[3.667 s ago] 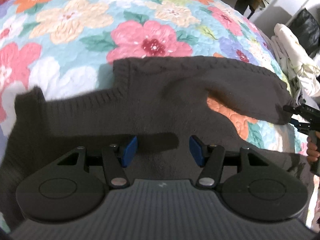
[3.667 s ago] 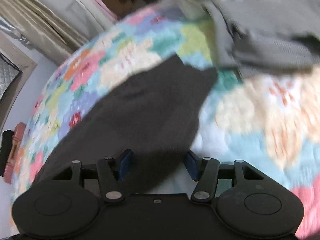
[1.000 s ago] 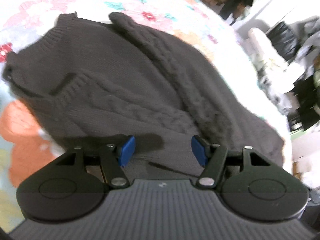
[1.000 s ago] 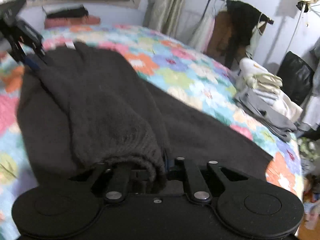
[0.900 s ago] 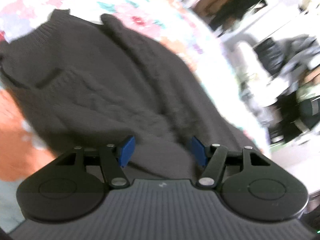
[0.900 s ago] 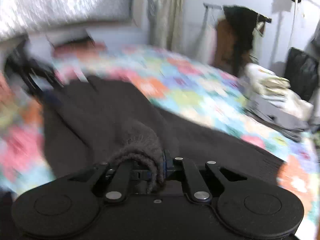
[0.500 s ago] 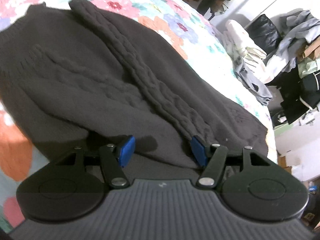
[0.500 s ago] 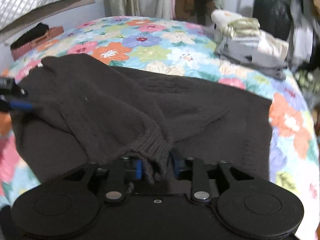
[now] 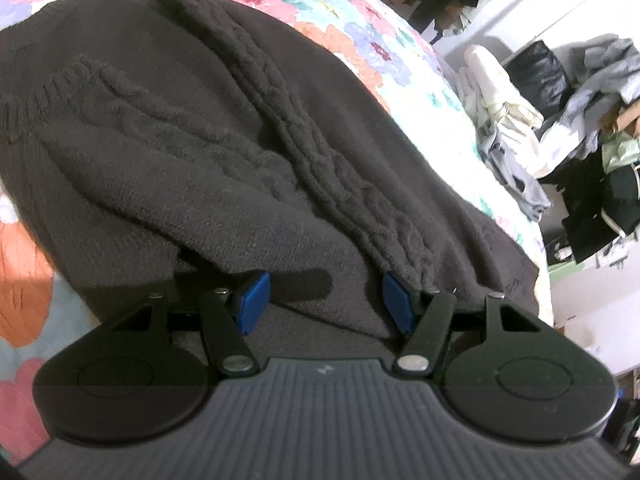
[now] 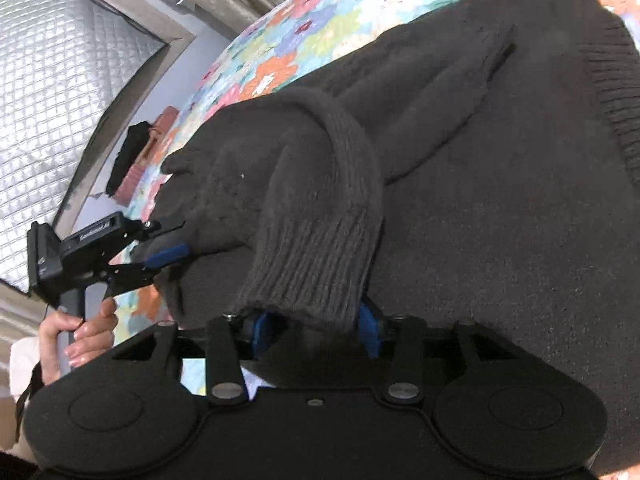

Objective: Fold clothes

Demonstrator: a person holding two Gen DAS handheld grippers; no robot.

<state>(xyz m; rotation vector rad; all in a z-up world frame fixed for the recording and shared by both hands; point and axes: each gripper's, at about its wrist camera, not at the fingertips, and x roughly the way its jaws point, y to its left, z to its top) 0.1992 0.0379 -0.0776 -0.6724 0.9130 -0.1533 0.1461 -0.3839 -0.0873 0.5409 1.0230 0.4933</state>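
Observation:
A dark brown cable-knit sweater (image 9: pixel 248 128) lies flat on a floral quilt (image 9: pixel 360 28), both sleeves folded in over its body. My left gripper (image 9: pixel 325 302) hovers open just above the sweater's near edge, with nothing pinched between its blue pads (image 9: pixel 254 300). In the right wrist view the same left gripper (image 10: pixel 166 240) shows at the sweater's left side, held by a hand (image 10: pixel 76 328). My right gripper (image 10: pixel 314 330) is low over the sweater. Its jaws are opening, and the ribbed sleeve cuff (image 10: pixel 320 248) lies loose between them, draping over the pads.
A pile of folded light clothes (image 9: pixel 496 120) sits at the bed's far edge. Past it are a black bag and heaped garments (image 9: pixel 600 140). A quilted silver headboard (image 10: pixel 60 80) and a pink and black stack (image 10: pixel 140 152) stand at the bed's head.
The right gripper was shut on the sleeve cuff; its jaws have since parted, and it has rolled and sunk toward the sweater. The left gripper drifted slightly along the sweater and stayed open.

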